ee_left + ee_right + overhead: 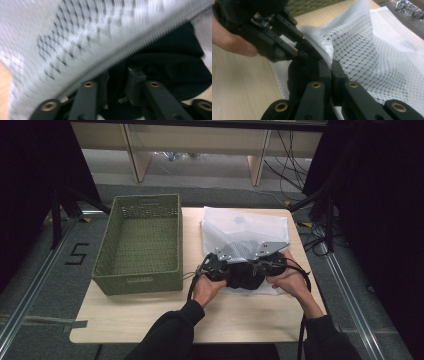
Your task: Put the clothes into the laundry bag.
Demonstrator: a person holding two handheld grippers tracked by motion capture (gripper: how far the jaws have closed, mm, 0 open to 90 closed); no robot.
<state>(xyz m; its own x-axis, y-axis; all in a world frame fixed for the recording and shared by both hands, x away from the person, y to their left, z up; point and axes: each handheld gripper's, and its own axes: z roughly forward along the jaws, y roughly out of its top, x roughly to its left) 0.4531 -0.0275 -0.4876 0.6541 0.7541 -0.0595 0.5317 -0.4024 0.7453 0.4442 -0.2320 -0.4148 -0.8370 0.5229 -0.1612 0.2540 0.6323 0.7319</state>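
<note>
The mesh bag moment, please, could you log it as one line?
left tongs: gripping bag edge | right tongs: shut on white mesh bag edge | dark item inside bag | green basket left

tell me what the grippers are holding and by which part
Both hold the white mesh bag by its zippered near edge: the right gripper is shut on it, the left gripper pinches it alongside.

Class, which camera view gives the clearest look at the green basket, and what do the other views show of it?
The high view: the whole green basket is seen from above, its inside bare, standing on the table left of the white mesh bag. The right gripper view catches just a strip of its wall along the top edge. The left gripper view looks closely at blurred mesh and zip teeth instead.
</note>
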